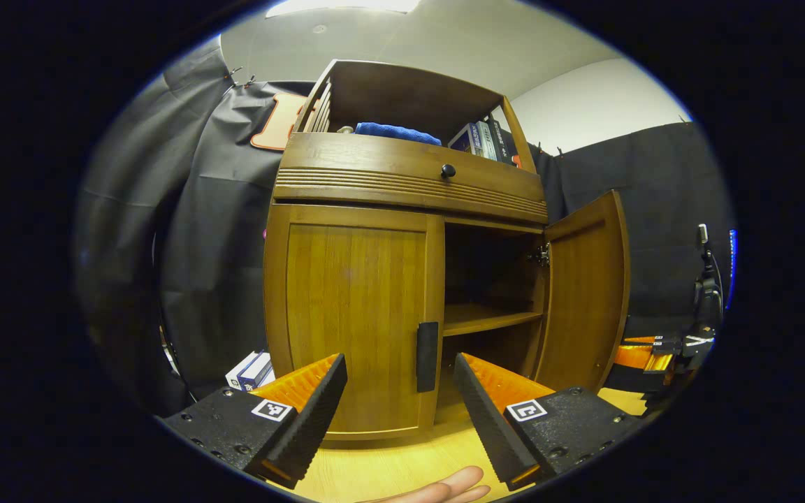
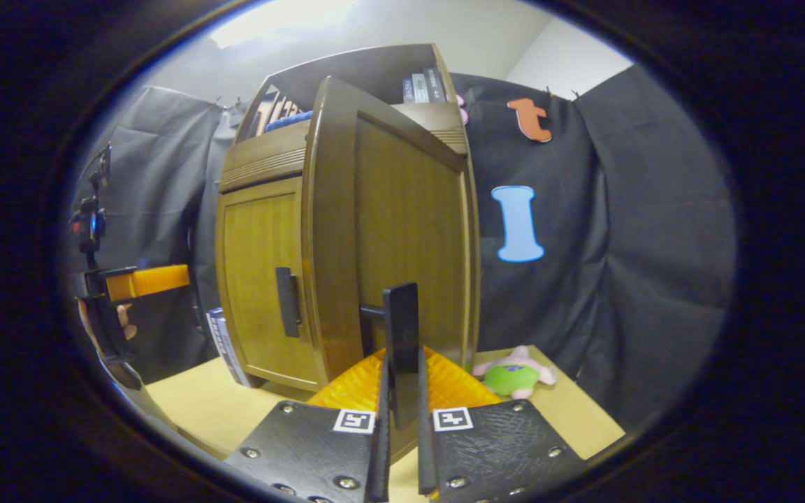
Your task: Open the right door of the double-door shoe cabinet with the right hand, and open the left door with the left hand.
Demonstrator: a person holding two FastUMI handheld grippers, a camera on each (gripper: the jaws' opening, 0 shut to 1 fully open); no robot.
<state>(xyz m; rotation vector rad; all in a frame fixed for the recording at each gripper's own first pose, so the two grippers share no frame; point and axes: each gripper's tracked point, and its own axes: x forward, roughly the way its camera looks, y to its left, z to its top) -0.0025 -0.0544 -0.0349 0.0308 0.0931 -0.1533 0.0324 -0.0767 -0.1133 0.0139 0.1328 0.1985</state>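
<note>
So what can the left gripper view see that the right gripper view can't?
Left gripper view: the cabinet's open inside with a shelf, the drawer knob, and the left claw open in front of the left door handle.

Right gripper view: the right claw shut on the right door handle, and a green and pink plush toy on the table.

Both: the closed left door, the swung-open right door, the blue cloth and books on top.

Blue towel (image 1: 397,131) and upright books (image 1: 483,140) on top shelf, small boxes (image 1: 250,370) on light wooden table (image 1: 402,468), pink-and-green plush toy (image 2: 514,375) beside black cloth.
</note>
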